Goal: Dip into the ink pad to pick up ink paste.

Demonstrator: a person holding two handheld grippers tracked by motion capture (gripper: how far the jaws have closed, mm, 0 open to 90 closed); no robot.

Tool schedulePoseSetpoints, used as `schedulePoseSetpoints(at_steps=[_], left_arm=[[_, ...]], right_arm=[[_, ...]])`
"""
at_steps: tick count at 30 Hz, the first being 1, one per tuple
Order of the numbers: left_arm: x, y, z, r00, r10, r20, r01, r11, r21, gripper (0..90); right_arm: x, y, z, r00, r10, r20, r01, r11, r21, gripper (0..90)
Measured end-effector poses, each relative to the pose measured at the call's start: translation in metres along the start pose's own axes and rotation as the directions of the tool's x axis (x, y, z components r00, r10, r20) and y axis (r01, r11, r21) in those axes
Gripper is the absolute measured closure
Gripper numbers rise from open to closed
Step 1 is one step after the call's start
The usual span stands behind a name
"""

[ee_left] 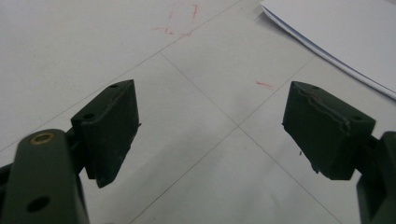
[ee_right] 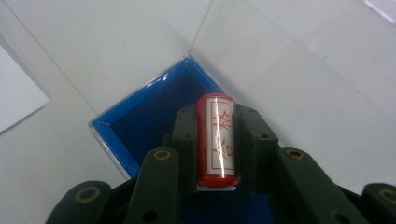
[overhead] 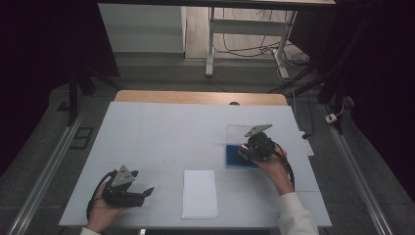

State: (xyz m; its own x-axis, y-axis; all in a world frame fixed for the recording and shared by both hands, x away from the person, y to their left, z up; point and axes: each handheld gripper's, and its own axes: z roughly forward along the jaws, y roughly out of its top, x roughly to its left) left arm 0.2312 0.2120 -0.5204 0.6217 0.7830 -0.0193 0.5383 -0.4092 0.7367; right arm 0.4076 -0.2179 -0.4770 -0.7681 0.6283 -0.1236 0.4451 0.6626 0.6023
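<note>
Dim room, dark curtains (overhead: pixel 39 58) left and right. White surface (overhead: pixel 161 132) with a wooden far edge. Grey floor (overhead: pixel 161 78); metal rails (overhead: pixel 44 171) along both sides. Far off, a white cabinet (overhead: pixel 142 27) and a desk frame (overhead: pixel 244 29) with loose cables (overhead: pixel 249 49).
</note>
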Motion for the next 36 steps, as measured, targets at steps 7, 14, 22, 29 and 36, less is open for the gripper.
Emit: schedulePoseSetpoints(at_steps=[7, 14, 22, 29, 36], left_arm=[[0.002, 0.0, 0.0, 1.0, -0.003, -0.002, 0.003, 1.0, -0.003, 18.7], [0.001, 0.001, 0.0, 1.0, -0.001, 0.001, 0.001, 1.0, -0.005, 18.6], [0.001, 0.001, -0.001, 1.0, -0.001, 0.003, 0.001, 1.0, -0.007, 18.5], [0.002, 0.001, -0.001, 1.0, 0.001, -0.001, -0.001, 1.0, -0.008, 18.5], [0.003, 0.001, -0.002, 1.0, -0.004, 0.001, 0.004, 0.9999, -0.012, 18.5]], right_arm=[[-0.011, -0.007, -0.017, 0.9974, 0.069, -0.023, -0.071, 0.991, -0.11, 70.0], [-0.005, -0.003, -0.03, 0.9991, 0.037, -0.018, -0.039, 0.991, -0.131, 70.0], [-0.002, -0.001, -0.037, 0.9995, 0.029, -0.01, -0.03, 0.989, -0.143, 70.0], [0.0, -0.002, -0.041, 0.9996, 0.022, -0.015, -0.024, 0.986, -0.166, 70.0], [0.004, -0.001, -0.044, 0.9992, 0.021, -0.035, -0.027, 0.982, -0.189, 70.0]])
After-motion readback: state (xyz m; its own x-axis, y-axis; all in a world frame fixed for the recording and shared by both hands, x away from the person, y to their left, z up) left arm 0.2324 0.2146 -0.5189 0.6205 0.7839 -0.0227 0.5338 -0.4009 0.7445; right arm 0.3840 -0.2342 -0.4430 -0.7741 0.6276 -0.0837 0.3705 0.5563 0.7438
